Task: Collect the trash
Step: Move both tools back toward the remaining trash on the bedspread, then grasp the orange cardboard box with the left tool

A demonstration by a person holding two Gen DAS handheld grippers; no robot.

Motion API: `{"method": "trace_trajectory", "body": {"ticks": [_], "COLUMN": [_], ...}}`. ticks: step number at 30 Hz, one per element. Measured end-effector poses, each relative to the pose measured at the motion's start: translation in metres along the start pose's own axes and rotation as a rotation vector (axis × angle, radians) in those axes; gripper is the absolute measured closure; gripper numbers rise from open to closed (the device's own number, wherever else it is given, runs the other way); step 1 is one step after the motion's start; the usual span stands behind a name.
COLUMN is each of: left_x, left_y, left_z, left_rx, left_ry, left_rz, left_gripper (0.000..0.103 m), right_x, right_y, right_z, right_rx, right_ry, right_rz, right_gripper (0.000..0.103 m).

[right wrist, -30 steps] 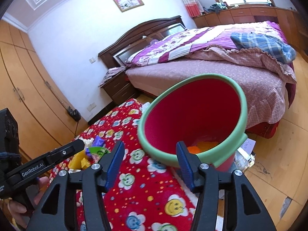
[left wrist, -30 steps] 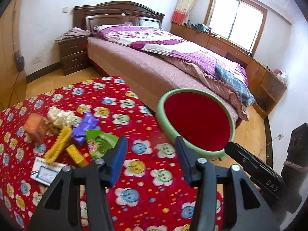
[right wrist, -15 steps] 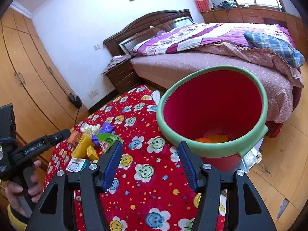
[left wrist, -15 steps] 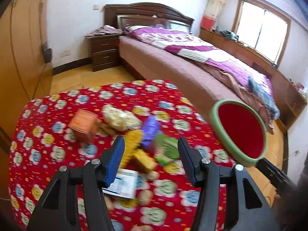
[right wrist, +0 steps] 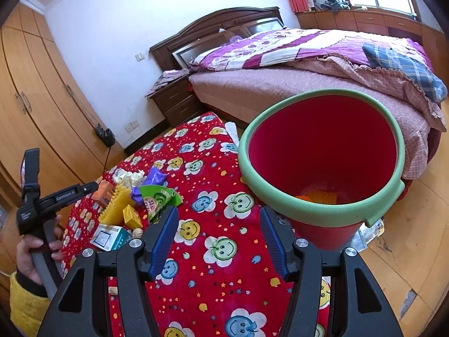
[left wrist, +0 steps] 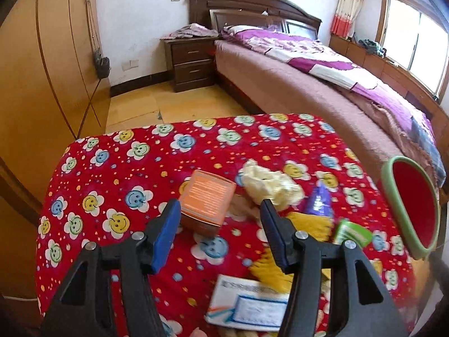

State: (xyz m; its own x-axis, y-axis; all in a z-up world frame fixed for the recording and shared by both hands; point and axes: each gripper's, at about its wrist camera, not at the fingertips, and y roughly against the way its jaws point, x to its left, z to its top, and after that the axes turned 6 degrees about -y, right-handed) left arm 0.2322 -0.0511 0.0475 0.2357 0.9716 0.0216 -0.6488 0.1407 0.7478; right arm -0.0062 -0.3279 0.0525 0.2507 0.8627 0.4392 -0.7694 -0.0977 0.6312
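A pile of trash lies on the red flowered cloth (left wrist: pixel 134 168). It holds an orange box (left wrist: pixel 206 202), crumpled cream paper (left wrist: pixel 269 184), a purple wrapper (left wrist: pixel 318 199), a yellow ridged piece (left wrist: pixel 306 224), a green packet (left wrist: pixel 352 234) and a white and blue box (left wrist: pixel 249 306). My left gripper (left wrist: pixel 219 206) is open, and the orange box lies just ahead in line with its gap, untouched. The red bin with a green rim (right wrist: pixel 322 216) stands at the cloth's right edge with orange and yellow bits (right wrist: pixel 320 196) inside. My right gripper (right wrist: pixel 219 233) hangs open and empty before the bin.
A bed (left wrist: pixel 308 84) with a purple quilt runs behind the cloth and bin. A dark nightstand (left wrist: pixel 190 59) and wooden wardrobes (left wrist: pixel 42 84) stand at the back left. In the right wrist view a hand (right wrist: pixel 31 250) in a yellow sleeve holds the left gripper beside the pile.
My left gripper has swung left from the bin to the trash pile and sunk toward the orange box, its jaws a little wider. The right gripper has shifted slightly in front of the bin.
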Motion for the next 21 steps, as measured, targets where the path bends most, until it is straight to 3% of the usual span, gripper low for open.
{"method": "trace_trajectory", "body": {"ticks": [19,21], "left_x": [0.017,0.016], "left_y": [-0.06,-0.061], "left_z": [-0.004,-0.005], "left_rx": [0.078,0.076], "left_ry": [0.038,0.044], "left_rz": [-0.008,-0.012], "left_gripper": [0.042,0.048], "right_x": [0.011,0.012], "right_y": [-0.028,-0.029], "right_z": [-0.004,-0.005], "right_rx": [0.06,0.062], "right_ry": [0.017,0.018], "right_rz": [-0.042,-0.041], "right_gripper": [0.042,0.042]}}
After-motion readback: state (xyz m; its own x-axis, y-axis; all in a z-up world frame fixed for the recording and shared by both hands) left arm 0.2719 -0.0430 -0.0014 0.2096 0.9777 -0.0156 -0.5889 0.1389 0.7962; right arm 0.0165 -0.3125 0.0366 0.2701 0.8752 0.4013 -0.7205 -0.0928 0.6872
